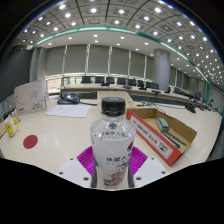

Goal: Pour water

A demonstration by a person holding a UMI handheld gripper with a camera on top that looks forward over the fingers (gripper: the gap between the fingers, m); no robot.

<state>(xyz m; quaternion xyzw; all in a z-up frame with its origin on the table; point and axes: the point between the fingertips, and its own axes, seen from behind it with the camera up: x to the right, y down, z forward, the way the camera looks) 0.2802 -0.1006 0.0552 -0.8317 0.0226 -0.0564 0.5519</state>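
Observation:
A clear plastic water bottle (112, 135) with a black cap and a white label stands upright between my fingers. The magenta pads (88, 160) lie against its lower body on both sides, so my gripper (112, 162) is shut on it. The bottle's base is hidden, so I cannot tell whether it rests on the pale table (60, 135) or hangs above it. No cup or other vessel shows near the bottle.
A red round disc (30, 142) lies on the table to the left, with a yellow item (10, 127) beyond it. A white box (32, 97) and papers (70, 110) sit further back. An open cardboard box (165, 130) with red contents stands to the right.

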